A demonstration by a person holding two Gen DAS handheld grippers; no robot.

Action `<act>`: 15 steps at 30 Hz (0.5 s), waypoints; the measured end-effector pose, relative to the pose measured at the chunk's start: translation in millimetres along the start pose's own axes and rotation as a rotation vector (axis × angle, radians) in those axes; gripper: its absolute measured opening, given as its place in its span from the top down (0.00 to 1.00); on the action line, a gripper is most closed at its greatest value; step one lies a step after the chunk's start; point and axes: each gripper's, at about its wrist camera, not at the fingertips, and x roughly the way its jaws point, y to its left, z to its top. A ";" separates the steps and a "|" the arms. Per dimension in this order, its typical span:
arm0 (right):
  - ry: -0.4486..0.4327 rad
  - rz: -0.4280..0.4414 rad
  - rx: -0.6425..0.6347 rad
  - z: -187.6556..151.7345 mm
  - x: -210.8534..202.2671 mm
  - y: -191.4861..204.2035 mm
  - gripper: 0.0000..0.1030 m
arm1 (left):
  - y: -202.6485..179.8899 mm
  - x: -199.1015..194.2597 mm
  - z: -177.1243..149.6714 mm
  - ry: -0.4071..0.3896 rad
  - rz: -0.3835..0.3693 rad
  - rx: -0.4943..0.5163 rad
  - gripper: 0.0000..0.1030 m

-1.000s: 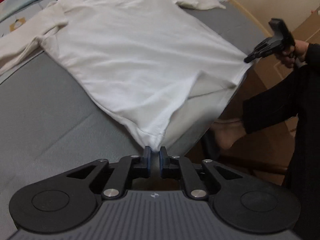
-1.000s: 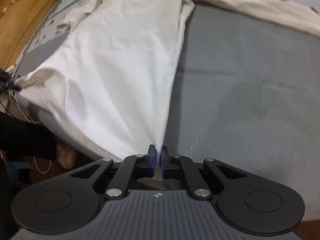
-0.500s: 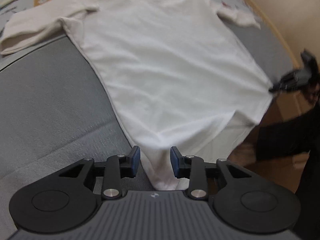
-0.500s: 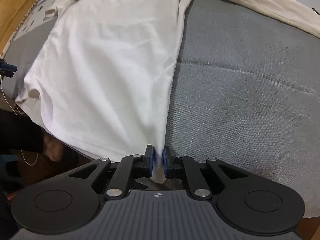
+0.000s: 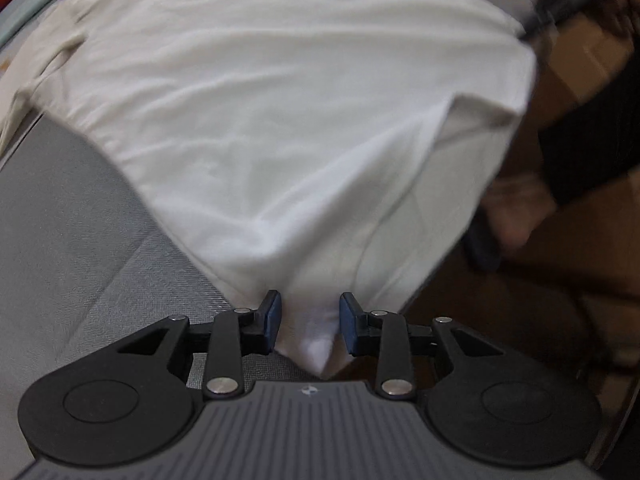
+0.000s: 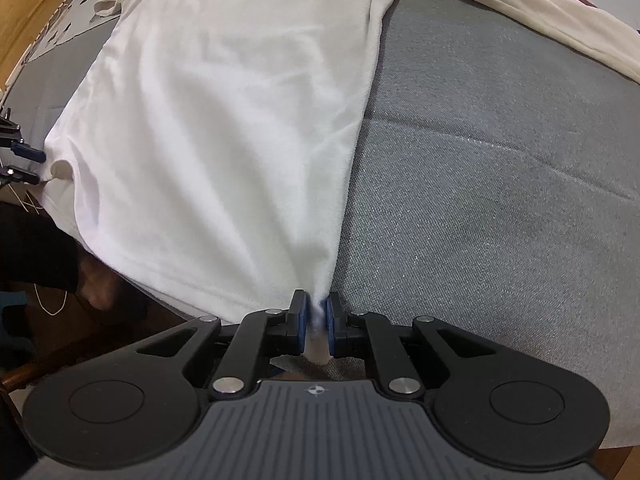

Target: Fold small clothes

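A white long-sleeved shirt (image 5: 280, 112) lies spread on a grey padded surface (image 5: 68, 240). In the left wrist view my left gripper (image 5: 309, 318) is open, its jaws either side of the shirt's bottom hem corner, which hangs loose between them. In the right wrist view my right gripper (image 6: 317, 314) is nearly shut and pinches the other hem corner of the shirt (image 6: 240, 100). The left gripper also shows at the left edge of the right wrist view (image 6: 22, 160), open beside the hem.
The grey surface (image 6: 500, 200) extends right of the shirt, with one sleeve (image 6: 540, 8) stretched across its far side. Past the near edge are the person's dark-clothed leg and bare foot (image 5: 520, 212), a wooden floor and cardboard boxes (image 5: 584, 64).
My left gripper has opened and let go of its hem corner. My right gripper stays closed on its corner. The shirt has settled flatter on the surface.
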 end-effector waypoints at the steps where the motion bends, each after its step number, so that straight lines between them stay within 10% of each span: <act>1: 0.001 -0.002 -0.002 0.3 0.5 1.2 0.90 | -4.2 1.2 -0.3 -0.004 0.008 0.023 0.68; 4: 0.002 -0.002 -0.002 1.0 1.5 1.7 0.90 | -4.2 -0.3 -1.5 -0.013 0.004 0.013 0.95; 15: 0.002 -0.010 0.004 -0.7 2.5 1.4 0.91 | -1.8 -18.9 -34.3 0.098 -0.019 0.067 1.00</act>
